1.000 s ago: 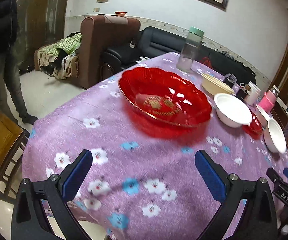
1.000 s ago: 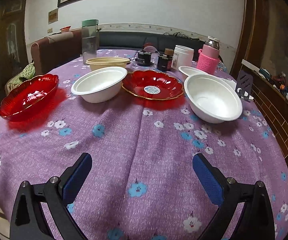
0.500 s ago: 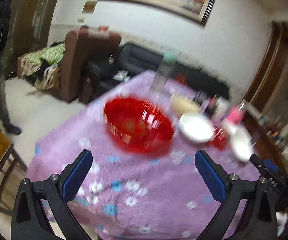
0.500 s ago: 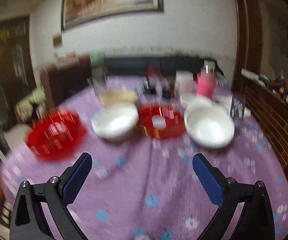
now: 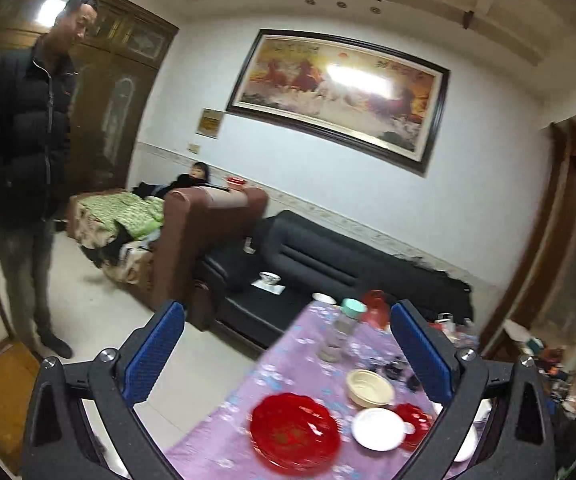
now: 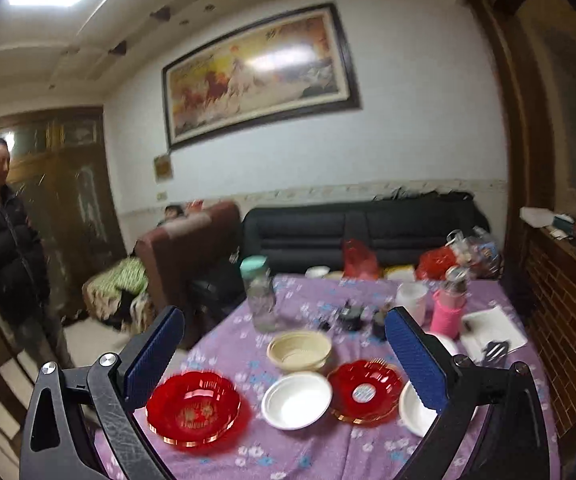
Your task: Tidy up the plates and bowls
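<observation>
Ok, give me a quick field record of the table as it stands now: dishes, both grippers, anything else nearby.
surface: round table with purple floral cloth
red dishes: large red bowl at left; red plate right of centre
white dishes: white bowl between the two red ones; second white bowl partly behind a finger
other dish: beige bowl behind
left gripper: open, empty, above the table
right gripper: open, empty, above the table
bystander: person in black jacket standing at left

Glossy red plastic bowl point(image 6: 193, 407); matt floral cloth point(image 6: 320, 452); glass jar point(image 6: 261, 300)
</observation>
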{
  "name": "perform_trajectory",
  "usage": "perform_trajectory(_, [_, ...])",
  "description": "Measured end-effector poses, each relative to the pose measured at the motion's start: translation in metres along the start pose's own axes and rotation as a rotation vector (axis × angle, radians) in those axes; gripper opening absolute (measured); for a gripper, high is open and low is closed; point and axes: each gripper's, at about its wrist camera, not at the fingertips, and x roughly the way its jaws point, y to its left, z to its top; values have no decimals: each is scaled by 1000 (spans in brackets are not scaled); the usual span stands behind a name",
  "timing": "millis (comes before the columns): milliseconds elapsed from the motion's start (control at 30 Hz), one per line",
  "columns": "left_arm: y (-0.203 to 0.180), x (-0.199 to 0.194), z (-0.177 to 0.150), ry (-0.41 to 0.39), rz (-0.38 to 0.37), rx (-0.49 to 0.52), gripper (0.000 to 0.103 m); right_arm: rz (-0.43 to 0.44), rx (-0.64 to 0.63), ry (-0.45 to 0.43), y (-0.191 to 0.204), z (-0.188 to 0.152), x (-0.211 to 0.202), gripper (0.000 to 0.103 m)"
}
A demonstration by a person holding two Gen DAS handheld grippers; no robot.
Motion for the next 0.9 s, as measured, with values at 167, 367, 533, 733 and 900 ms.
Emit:
perform_trajectory(167, [25,61,-52,119,46,46,103,109,53,255,6,-78,85,102])
perform_trajectory(367, [77,183,-161,450,90,-39,103,162,148,565,20,-182,182,88])
perform_trajectory(533, [88,250,-228,622,80,-72,103,183,180,663,35,-210,237,84])
perform_trajectory(733, [74,294,-250,664,45,-51,103,159,159,683,52,-216,285,80])
perform_trajectory(900, [63,320,-260,706,39,-13,91,156,161,724,60,-222,311,66])
